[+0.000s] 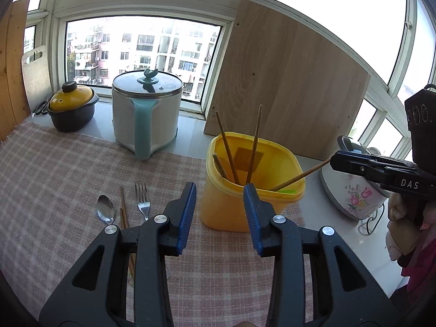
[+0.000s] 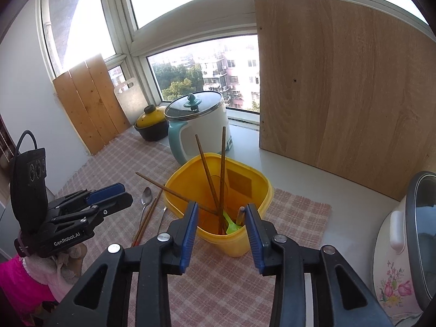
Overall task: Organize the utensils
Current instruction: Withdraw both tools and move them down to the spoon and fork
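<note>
A yellow tub [image 1: 223, 207] [image 2: 253, 190] stands on the checked cloth and holds several wooden chopsticks [image 1: 227, 147] [image 2: 208, 174] and a green utensil [image 2: 231, 224]. A spoon [image 1: 105, 212] [image 2: 145, 197], a fork [image 1: 143, 200] and a chopstick pair [image 1: 124, 212] [image 2: 148, 216] lie on the cloth left of the tub. My left gripper [image 1: 220, 193] is open and empty, just in front of the tub. My right gripper [image 2: 221, 212] is open above the tub's near rim. In the left wrist view it [image 1: 333, 160] comes in from the right, its tips at the end of a chopstick [image 1: 299, 175] that leans in the tub.
A white and teal electric pot [image 1: 147, 114] [image 2: 199, 128] and a black pot with a yellow lid [image 1: 72, 109] [image 2: 152, 124] stand behind. A wooden board [image 1: 286, 87] [image 2: 340, 95] leans on the window. A flowered rice cooker [image 1: 354, 185] [image 2: 403, 259] is at right.
</note>
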A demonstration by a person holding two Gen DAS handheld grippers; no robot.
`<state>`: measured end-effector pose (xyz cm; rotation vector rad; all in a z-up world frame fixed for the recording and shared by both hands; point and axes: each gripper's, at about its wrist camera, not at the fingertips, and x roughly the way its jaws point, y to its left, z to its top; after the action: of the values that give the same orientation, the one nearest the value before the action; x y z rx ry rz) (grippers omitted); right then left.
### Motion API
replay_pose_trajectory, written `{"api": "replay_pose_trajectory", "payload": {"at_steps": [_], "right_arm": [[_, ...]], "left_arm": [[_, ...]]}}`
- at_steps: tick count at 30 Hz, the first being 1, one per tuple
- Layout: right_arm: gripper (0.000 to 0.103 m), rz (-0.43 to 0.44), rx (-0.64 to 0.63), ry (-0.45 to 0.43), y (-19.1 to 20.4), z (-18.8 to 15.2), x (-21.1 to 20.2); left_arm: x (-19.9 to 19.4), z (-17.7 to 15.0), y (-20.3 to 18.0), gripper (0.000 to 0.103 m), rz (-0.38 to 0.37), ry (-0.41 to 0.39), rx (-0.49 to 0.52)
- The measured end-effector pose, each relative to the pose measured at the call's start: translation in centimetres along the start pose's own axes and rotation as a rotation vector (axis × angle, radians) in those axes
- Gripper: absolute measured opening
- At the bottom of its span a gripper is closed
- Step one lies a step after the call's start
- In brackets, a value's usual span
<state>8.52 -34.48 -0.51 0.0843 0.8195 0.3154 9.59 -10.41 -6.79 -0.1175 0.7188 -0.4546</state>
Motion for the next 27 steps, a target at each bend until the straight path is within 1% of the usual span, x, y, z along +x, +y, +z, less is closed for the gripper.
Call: {"api": "replay_pose_trajectory", "payload": {"at_steps": [5, 7, 12, 18, 21, 27], "right_arm": [[0.039, -0.026, 0.030, 0.003, 1.4, -0.9, -0.2], [0.042, -0.047, 0.038, 0.002, 2.2, -1.3, -0.3], [0.044, -0.065, 0.061, 0.013, 3.8, -2.4, -0.4], [0.044, -0.061, 0.051, 0.037, 6.7, -3.2, 0.3], [0.046, -0.057, 0.045, 0.056, 8.2, -3.6, 1.3], [0.052, -0.049, 0.018, 0.094, 11.4, -4.4, 4.0]], "left_arm": [[-1.9, -1.1, 3.4, 0.036, 0.030, 0.016, -0.018], [-2.3, -1.6, 5.0, 0.036, 0.042, 0.026, -0.035], [-2.8, -2.9, 8.5, 0.036, 0.075, 0.075, -0.047], [-1.3, -4.5, 11.9, 0.036, 0.105, 0.161, -0.054], [-0.3, -5.1, 13.7, 0.036, 0.104, 0.210, -0.084], [1.5, -5.3, 15.9, 0.036, 0.097, 0.257, -0.098]]}}
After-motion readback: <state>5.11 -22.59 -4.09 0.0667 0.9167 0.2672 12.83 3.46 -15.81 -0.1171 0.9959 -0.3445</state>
